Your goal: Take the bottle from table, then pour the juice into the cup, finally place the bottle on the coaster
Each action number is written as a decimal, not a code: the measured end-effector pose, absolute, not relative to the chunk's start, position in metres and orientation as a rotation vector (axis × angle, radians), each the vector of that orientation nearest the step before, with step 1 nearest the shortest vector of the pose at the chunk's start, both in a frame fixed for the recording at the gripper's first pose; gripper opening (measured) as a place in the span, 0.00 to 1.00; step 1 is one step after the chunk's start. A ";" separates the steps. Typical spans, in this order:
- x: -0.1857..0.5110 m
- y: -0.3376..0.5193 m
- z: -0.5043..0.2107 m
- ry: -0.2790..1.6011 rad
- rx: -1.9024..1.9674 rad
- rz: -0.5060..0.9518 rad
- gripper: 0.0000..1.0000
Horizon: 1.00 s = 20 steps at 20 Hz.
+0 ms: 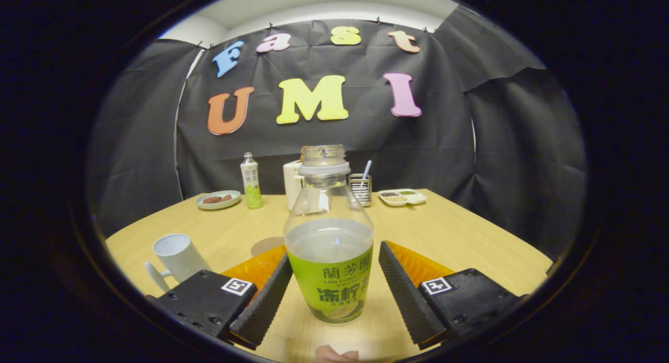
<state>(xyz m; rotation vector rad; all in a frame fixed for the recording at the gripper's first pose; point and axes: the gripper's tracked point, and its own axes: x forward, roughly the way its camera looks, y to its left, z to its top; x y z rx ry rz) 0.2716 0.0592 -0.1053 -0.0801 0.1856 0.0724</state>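
Both fingers of our gripper (334, 279) stand apart around the uncapped bottle (329, 248), cup (177, 256) left of it.

At the centre of the frame an uncapped bottle (330, 237) with a green label stands upright on the table (460, 232), between the claw (334, 279) fingers, which are spread and apart from it. A white cup (177, 256) stands at lower left, and a brown coaster (264, 244) lies just behind the left finger.
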 end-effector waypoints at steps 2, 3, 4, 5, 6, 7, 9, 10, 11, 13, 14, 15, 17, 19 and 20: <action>0.272 0.058 -0.099 0.169 -0.082 0.069 0.97; 0.273 0.061 -0.099 0.170 -0.089 0.072 0.95; 0.274 0.062 -0.099 0.181 -0.099 0.074 0.87; 0.273 0.064 -0.101 0.194 -0.104 0.075 0.83; 0.272 0.062 -0.099 0.200 -0.108 0.067 0.83; 0.268 0.062 -0.096 0.194 -0.113 0.064 0.82; 0.262 0.062 -0.088 0.178 -0.123 0.050 0.82; 0.258 0.064 -0.086 0.179 -0.138 0.048 0.82; 0.256 0.065 -0.084 0.176 -0.154 0.043 0.82; 0.250 0.068 -0.075 0.168 -0.200 0.030 0.81; 0.247 0.069 -0.073 0.166 -0.228 0.022 0.81; 0.243 0.070 -0.070 0.162 -0.254 0.014 0.81; 0.237 0.075 -0.062 0.150 -0.306 -0.002 0.81; 0.232 0.079 -0.058 0.146 -0.365 -0.019 0.82; 0.229 0.082 -0.055 0.138 -0.392 -0.028 0.82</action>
